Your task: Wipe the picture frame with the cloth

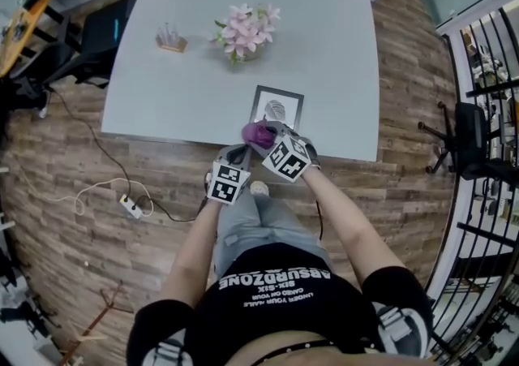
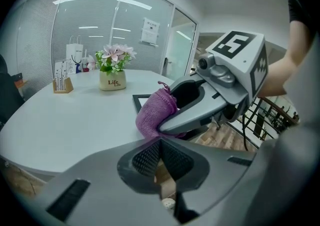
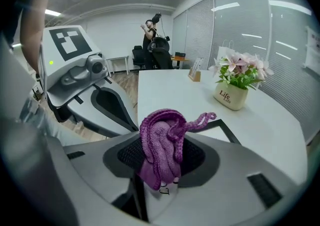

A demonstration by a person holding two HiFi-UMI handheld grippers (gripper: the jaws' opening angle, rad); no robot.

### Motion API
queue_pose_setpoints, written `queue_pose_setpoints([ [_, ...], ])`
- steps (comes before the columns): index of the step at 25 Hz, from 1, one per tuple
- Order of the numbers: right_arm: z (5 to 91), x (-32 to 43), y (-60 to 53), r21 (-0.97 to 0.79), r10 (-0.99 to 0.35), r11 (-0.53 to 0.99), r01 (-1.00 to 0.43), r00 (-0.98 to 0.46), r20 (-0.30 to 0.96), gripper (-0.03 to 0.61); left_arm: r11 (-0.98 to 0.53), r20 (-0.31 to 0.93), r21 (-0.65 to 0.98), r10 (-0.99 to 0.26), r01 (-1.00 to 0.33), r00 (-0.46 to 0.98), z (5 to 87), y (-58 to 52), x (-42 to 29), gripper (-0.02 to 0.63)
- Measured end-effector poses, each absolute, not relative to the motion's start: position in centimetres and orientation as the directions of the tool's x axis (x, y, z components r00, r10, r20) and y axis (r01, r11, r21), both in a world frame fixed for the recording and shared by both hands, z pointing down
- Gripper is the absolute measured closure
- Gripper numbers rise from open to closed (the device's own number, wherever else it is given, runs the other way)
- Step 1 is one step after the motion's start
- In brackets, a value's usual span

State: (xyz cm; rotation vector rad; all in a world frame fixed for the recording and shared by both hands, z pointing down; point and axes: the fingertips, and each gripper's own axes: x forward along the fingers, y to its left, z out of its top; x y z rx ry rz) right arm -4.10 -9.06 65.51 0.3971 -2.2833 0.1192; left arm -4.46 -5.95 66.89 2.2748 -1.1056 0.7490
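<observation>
Right tool (image 3: pixel 155 186): grey moulded plastic jaws with dark ribbed pads, clenched on a purple knitted cloth (image 3: pixel 162 145). The cloth is bunched into a soft rounded wad, with a loose looped strand trailing off its upper right. Left tool (image 2: pixel 161 142): the same build, jaws closed together at the tips with nothing between them, hanging off the near edge of the worktop over the person's lap.

Black rectangular picture frame (image 1: pixel 276 105) with a white mount and a small grey image lies flat just inside the near edge of the pale grey, smooth, round-cornered worktop (image 1: pixel 324 48). In the head view the cloth overlaps the frame's near edge. Whether it touches cannot be told.

Beyond the frame, toward the worktop's middle, stands a cream ceramic pot of pink flowers (image 1: pixel 246 32). A small wooden card holder (image 1: pixel 171 39) sits to its left, well apart from the frame.

Bare worktop surface runs along the near edge on both sides of the frame. Brown wood-plank floor (image 1: pixel 389 186) surrounds the worktop, with a black metal railing (image 1: pixel 486 113) at the right.
</observation>
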Motion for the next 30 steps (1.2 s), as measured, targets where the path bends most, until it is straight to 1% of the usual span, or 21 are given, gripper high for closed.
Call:
queue_pose_setpoints([
  [13, 66.0, -3.7, -12.7, 0.026, -0.283, 0.922, -0.386, -0.626, 0.727, 0.395, -0.55, 0.681, 0.211, -0.51, -0.808, 0.525, 67.8, -6.9, -4.4, 0.598],
  [30, 66.2, -2.1, -19.3, 0.068, -0.444, 0.82, -0.569, -0.555, 0.703, 0.391, -0.544, 0.717, 0.218, -0.475, -0.81, 0.511, 67.8, -7.0, -4.3, 0.598],
])
